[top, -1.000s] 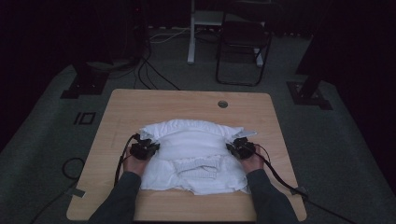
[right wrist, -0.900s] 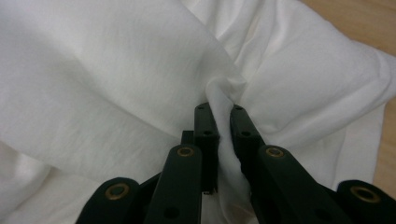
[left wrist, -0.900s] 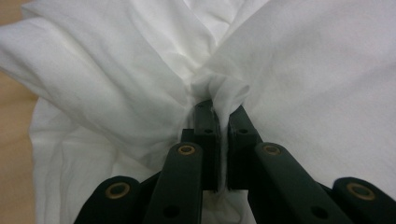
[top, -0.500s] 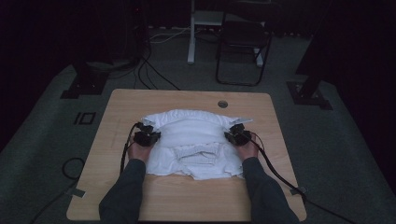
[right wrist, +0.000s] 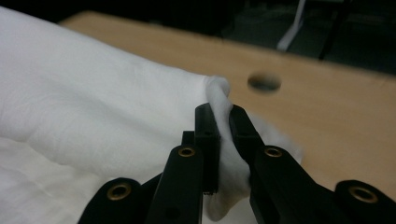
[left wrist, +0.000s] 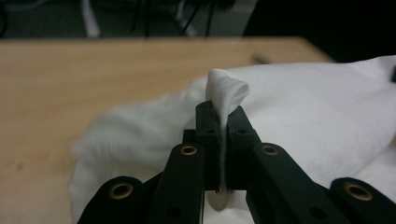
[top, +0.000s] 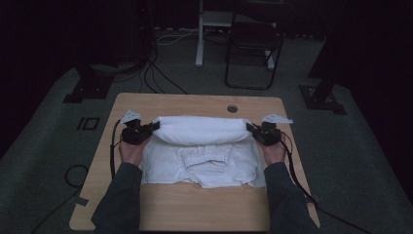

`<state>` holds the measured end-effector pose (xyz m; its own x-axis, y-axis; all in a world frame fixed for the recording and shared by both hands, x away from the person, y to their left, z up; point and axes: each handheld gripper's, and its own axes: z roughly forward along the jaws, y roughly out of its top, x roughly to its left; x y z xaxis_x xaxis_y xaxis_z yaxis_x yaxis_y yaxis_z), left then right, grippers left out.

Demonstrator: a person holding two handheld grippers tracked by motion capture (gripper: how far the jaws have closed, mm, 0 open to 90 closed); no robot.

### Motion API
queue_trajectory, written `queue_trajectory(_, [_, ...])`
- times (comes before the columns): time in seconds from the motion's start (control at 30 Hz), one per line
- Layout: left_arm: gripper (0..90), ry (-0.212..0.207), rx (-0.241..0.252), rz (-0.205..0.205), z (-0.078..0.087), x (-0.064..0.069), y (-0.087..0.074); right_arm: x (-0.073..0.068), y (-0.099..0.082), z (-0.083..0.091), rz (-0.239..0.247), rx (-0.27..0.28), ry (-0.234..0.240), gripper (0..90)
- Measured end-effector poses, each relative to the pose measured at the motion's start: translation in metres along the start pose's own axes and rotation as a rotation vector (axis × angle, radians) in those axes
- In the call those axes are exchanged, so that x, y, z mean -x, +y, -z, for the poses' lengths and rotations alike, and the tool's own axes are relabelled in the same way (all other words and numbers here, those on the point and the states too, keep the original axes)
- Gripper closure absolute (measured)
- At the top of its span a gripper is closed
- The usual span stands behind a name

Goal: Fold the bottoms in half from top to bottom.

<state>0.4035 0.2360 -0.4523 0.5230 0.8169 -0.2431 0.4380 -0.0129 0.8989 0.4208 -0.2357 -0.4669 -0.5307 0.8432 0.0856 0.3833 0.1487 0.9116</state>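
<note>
Fold in progress, by my reading. High view: white garment [top: 199, 156] lies spread on the middle of the desk [top: 195, 209], its far part raised into a taut band between the two grippers. Left gripper [top: 155, 127] holds the band's left end, toward the desk's left edge; right gripper [top: 249, 127] holds the right end, toward the right edge. A ribbed neck opening shows on the flat part nearer the person.

Left gripper view: jaws clamped on a pinch of the white cloth [left wrist: 227, 95], a small peak of fabric standing above the tips; bare desk [left wrist: 93, 79] beyond.

Right gripper view: jaws likewise clenched on a bunched corner of the cloth [right wrist: 220, 100]; the desk's cable hole [right wrist: 264, 82] lies past it.

Judgement: the lifted edge is mid-carry. Next move likely calls for bringing both hands evenly toward the near edge, keeping the band taut, lowering it square, then letting go.
</note>
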Motion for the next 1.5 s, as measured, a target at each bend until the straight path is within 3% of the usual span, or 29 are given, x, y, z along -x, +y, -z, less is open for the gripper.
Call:
queue_trajectory(0.13, [86.9, -0.039, 0.015, -0.001, 0.016, 0.007, -0.006, -0.006, 0.001, 0.023, 0.023, 0.036, 0.032, 84.6])
queue_trajectory(0.2, [86.8, -0.048, 0.006, 0.006, 0.018, 0.008, -0.013, -0.012, -0.008, 0.03, 0.058, 0.019, 0.033, 84.4])
queue_trajectory(0.33, [84.0, -0.068, -0.04, 0.045, 0.018, 0.004, -0.033, -0.02, -0.036, 0.032, 0.06, -0.035, 0.065, 82.2])
queue_trajectory(0.4, [75.1, -0.065, -0.044, 0.051, 0.02, 0.002, -0.04, -0.023, -0.049, 0.032, 0.058, -0.071, 0.074, 77.4])
queue_trajectory(0.47, [62.0, -0.037, -0.049, 0.043, 0.023, 0.001, -0.039, -0.021, -0.057, 0.033, 0.048, -0.096, 0.102, 61.1])
queue_trajectory(0.53, [60.1, -0.031, -0.039, 0.031, 0.025, 0.003, -0.033, -0.02, -0.054, 0.038, 0.047, -0.063, 0.08, 48.0])
queue_trajectory(0.6, [59.4, -0.02, -0.033, 0.005, 0.024, 0.009, -0.022, -0.018, -0.043, 0.043, 0.018, -0.016, 0.078, 45.8])
queue_trajectory(0.67, [59.6, -0.013, -0.045, -0.039, 0.017, 0.021, -0.009, -0.023, -0.03, 0.043, 0.021, 0.008, 0.071, 47.5])
queue_trajectory(0.77, [61.0, -0.008, -0.087, -0.075, 0.0, 0.035, -0.002, -0.039, -0.015, 0.029, 0.036, -0.011, 0.072, 54.6])
queue_trajectory(0.87, [62.3, -0.016, -0.141, -0.082, -0.023, 0.043, -0.005, -0.056, -0.01, 0.004, 0.075, -0.079, 0.048, 57.0])
queue_trajectory(0.97, [63.9, -0.03, -0.21, -0.066, -0.044, 0.047, -0.017, -0.068, -0.014, -0.02, 0.091, -0.14, 0.044, 57.6])
queue_trajectory(1.07, [63.9, -0.034, -0.29, -0.087, -0.054, 0.053, -0.04, -0.073, -0.026, -0.031, 0.091, -0.195, 0.039, 58.3])
queue_trajectory(1.1, [63.9, -0.034, -0.29, -0.087, -0.054, 0.053, -0.04, -0.073, -0.026, -0.031, 0.091, -0.195, 0.039, 58.3])
queue_trajectory(1.2, [63.9, -0.03, -0.313, -0.11, -0.046, 0.055, -0.064, -0.078, -0.051, -0.026, 0.12, -0.234, 0.04, 59.5])
queue_trajectory(1.3, [64.3, -0.028, -0.312, -0.125, -0.039, 0.056, -0.073, -0.077, -0.065, -0.018, 0.116, -0.242, 0.038, 60.1])
queue_trajectory(1.33, [64.4, -0.006, -0.32, -0.155, -0.032, 0.058, -0.083, -0.076, -0.071, -0.014, 0.109, -0.249, 0.032, 60.2])
queue_trajectory(1.5, [64.5, 0.03, -0.314, -0.176, -0.022, 0.058, -0.103, -0.071, -0.093, -0.006, 0.131, -0.275, 0.0, 62.4])
